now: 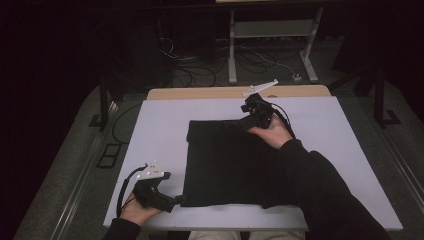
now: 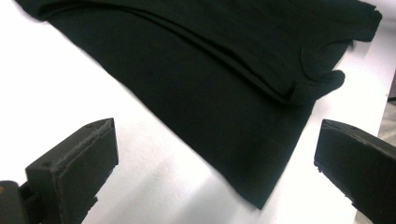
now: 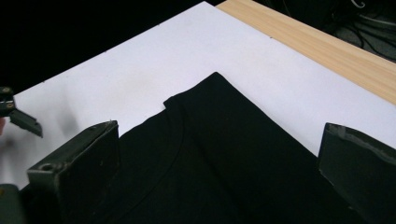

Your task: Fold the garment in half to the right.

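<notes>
**Black garment folded on the white board, both my tongs released**

In the high view, the black garment lies folded in a rough square near the middle of the white board. My right sleeve covers its corner toward 4 o'clock, so this edge I cannot see. My left tongs sit just beside the corner at 7 o'clock; if they touch the cloth I cannot tell. My right tongs are at the far edge, toward 1 o'clock, and their tips are dark against the dark cloth, hard to make out. Behind the board there is a strip of wooden table, then a dim floor with cables and a pale metal frame. The room around is almost black.

In the left gripper view, my two jaws stand wide apart, holding nothing. The garment lies ahead from 10 to 2 o'clock, with a rounded neckline toward 2 o'clock. Its top is cut off by the frame.

In the right gripper view, the jaws are also spread wide and empty, above the cloth. One corner of it points to 12 o'clock. The wooden strip runs at 2 o'clock. At 9 o'clock a small piece of my left tongs appears, cut off.
</notes>
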The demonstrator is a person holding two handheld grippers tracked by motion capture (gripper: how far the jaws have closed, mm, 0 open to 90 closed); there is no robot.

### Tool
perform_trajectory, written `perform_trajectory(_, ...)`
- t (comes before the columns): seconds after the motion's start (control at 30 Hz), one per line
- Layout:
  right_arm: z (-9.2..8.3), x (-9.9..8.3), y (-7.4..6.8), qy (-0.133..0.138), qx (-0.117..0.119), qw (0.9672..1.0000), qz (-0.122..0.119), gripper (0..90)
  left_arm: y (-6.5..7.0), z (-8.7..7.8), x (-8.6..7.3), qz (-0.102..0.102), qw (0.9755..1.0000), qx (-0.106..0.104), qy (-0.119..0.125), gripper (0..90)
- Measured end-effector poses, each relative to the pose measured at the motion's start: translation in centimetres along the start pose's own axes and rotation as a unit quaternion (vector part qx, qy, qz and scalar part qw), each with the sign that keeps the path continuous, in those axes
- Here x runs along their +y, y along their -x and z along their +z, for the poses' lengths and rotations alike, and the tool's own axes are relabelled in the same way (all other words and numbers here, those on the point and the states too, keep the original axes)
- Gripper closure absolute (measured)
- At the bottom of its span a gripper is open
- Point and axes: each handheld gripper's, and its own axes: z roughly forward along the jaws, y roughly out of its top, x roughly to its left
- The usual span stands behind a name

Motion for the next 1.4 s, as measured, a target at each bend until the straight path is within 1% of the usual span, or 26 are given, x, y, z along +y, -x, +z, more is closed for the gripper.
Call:
perform_trajectory(0.03,0.3,0.2,0.1,0.001,-0.001,1.0000,-0.005,0.0,0.0,0.0,0.0,0.002,1.0000,0.003,0.000,0.0)
perform_trajectory(0.1,0.8,0.6,0.1,0.001,0.002,1.0000,-0.002,0.0,0.1,0.0,-0.1,0.003,1.0000,0.005,0.002,0.0)
perform_trajectory(0.23,1.7,1.2,0.1,0.002,0.005,1.0000,-0.004,0.0,0.2,0.2,-0.4,0.008,0.9999,0.001,-0.013,0.0)
perform_trajectory(0.33,2.5,1.5,0.2,0.003,0.003,1.0000,-0.007,0.0,0.4,0.4,-0.5,0.014,0.9997,0.000,-0.021,0.0)
perform_trajectory(0.43,3.4,1.9,0.2,-0.004,0.004,0.9999,-0.010,0.0,0.5,0.6,-0.6,0.019,0.9995,-0.003,-0.024,0.0)
perform_trajectory(0.47,3.7,2.0,0.2,-0.006,0.006,0.9999,-0.009,0.0,0.6,0.7,-0.7,0.019,0.9995,-0.007,-0.026,0.0)
perform_trajectory(0.6,5.1,2.6,0.3,-0.011,0.008,0.9999,-0.007,0.0,0.9,0.9,-0.8,0.027,0.9991,-0.012,-0.030,0.0)
perform_trajectory(0.67,5.9,2.9,0.3,-0.012,0.009,0.9999,-0.006,0.0,1.0,1.1,-0.8,0.026,0.9990,-0.015,-0.032,0.0)
perform_trajectory(0.73,6.6,3.2,0.2,-0.011,0.013,0.9999,-0.004,0.0,1.0,1.2,-0.8,0.037,0.9982,-0.018,-0.044,0.0)
perform_trajectory(0.8,7.4,3.4,0.1,-0.017,0.016,0.9997,-0.002,0.0,1.3,1.4,-0.9,0.029,0.9985,-0.022,-0.041,0.0)
perform_trajectory(0.87,8.2,3.6,-0.1,-0.022,0.017,0.9996,-0.005,0.0,1.4,1.5,-0.9,0.032,0.9983,-0.023,-0.042,0.0)
perform_trajectory(1.0,9.7,4.0,-0.4,-0.026,0.023,0.9994,-0.002,0.0,1.4,1.6,-1.0,0.032,0.9983,-0.030,-0.040,0.0)
perform_trajectory(1.13,11.2,4.2,-0.5,-0.032,0.025,0.9992,-0.001,0.0,1.8,1.9,-1.0,0.041,0.9973,-0.042,-0.044,0.0)
perform_trajectory(1.2,11.9,4.3,-0.6,-0.035,0.024,0.9991,0.001,0.0,1.8,2.0,-1.1,0.053,0.9960,-0.045,-0.056,0.0)
perform_trajectory(1.23,12.3,4.3,-0.6,-0.036,0.023,0.9991,0.001,0.0,1.8,2.1,-1.1,0.056,0.9957,-0.044,-0.059,0.0)
perform_trajectory(1.4,14.0,4.2,-0.7,-0.037,0.020,0.9991,0.003,0.4,1.8,2.2,-1.1,0.061,0.9954,-0.042,-0.060,0.0)
